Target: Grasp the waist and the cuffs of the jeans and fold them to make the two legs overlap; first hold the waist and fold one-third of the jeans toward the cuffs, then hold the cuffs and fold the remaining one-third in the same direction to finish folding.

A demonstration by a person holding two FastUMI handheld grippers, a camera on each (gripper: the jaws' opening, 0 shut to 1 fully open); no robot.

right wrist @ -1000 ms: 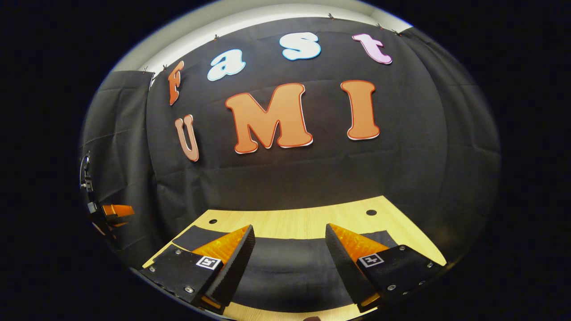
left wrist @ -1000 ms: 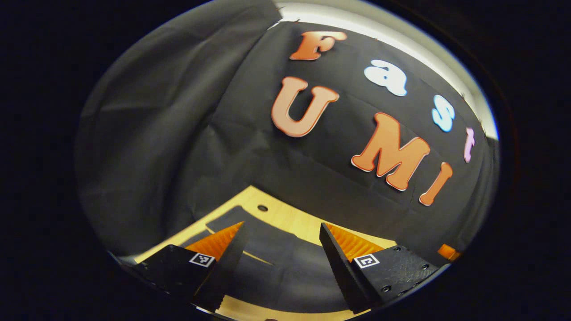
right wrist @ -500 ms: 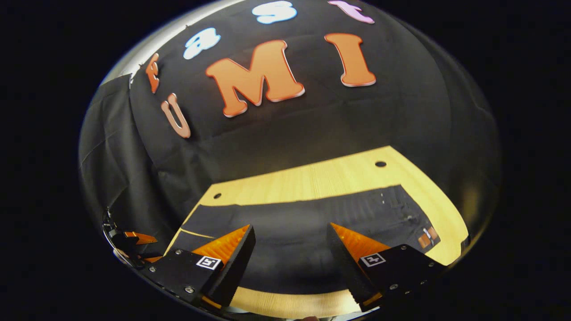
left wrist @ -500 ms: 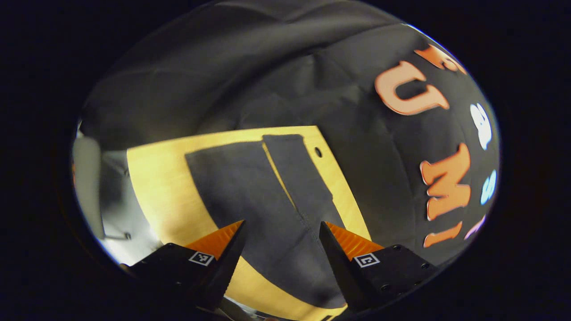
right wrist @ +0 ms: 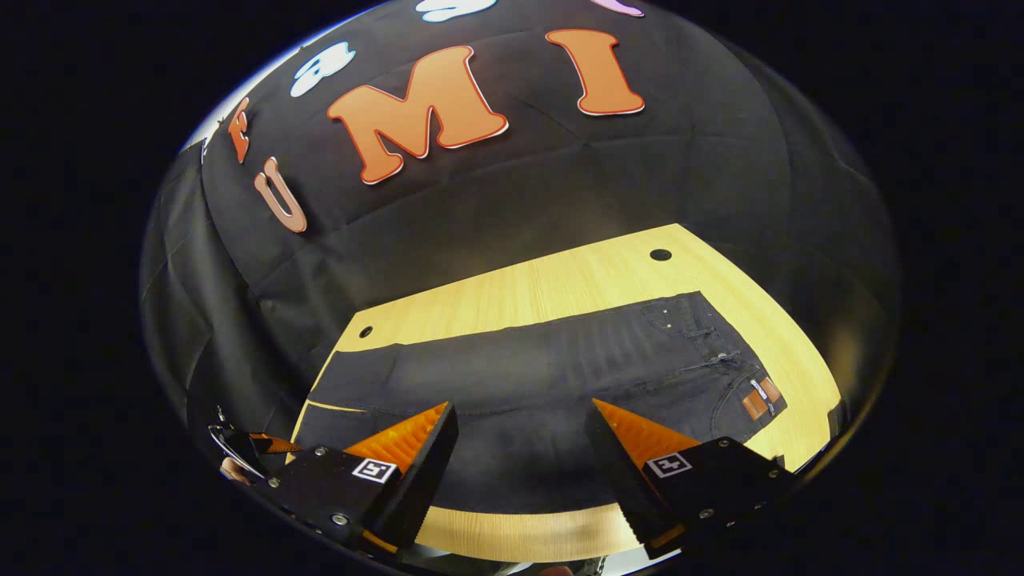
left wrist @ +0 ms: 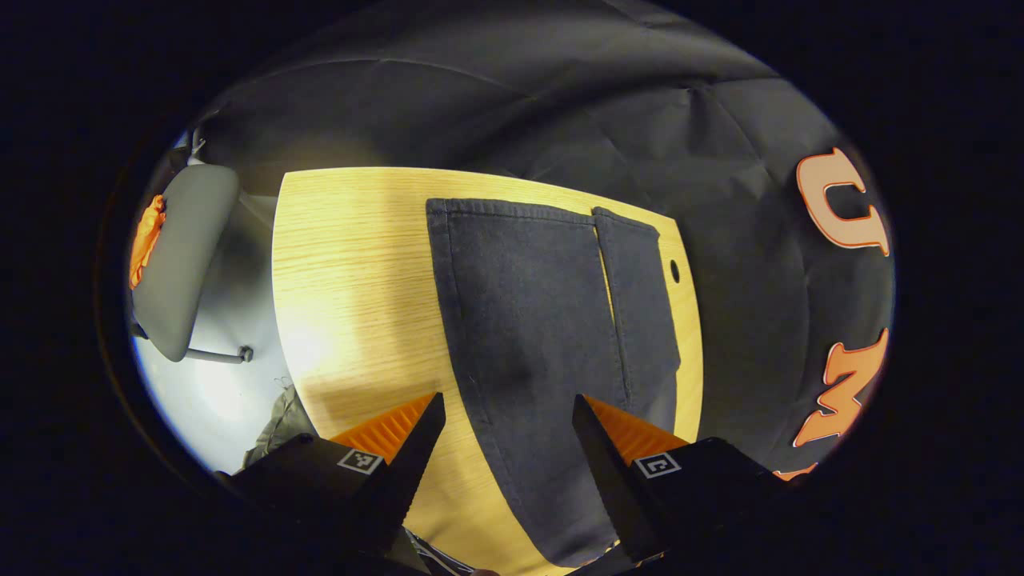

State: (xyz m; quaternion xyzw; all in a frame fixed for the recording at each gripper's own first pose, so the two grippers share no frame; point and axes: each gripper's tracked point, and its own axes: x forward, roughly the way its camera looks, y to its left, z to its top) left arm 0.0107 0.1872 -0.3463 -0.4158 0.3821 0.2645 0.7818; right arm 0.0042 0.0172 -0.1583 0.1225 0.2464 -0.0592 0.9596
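Observation:
Dark jeans [left wrist: 528,320] lie flat on the wooden table [left wrist: 352,256], both legs side by side, the cuffs [left wrist: 512,210] at the far end in the left gripper view. My left gripper [left wrist: 506,408] hovers open over the legs, with nothing between its fingers. In the right gripper view the jeans [right wrist: 544,376] stretch across the table [right wrist: 560,280], with the waist [right wrist: 736,376] and its patch at the right. My right gripper [right wrist: 520,412] is open above the middle of the jeans. The left gripper [right wrist: 248,444] shows at the lower left there.
A grey chair [left wrist: 180,248] stands off the table's left side above pale floor. A cable hole [left wrist: 674,270] sits near the far leg; two holes [right wrist: 660,254] [right wrist: 366,330] mark the back corners. Black cloth walls close the back and sides.
Both views have tilted down from the wall onto the table. The left gripper has swung round toward the cuff end. Much more of the jeans shows. Both grippers stayed open.

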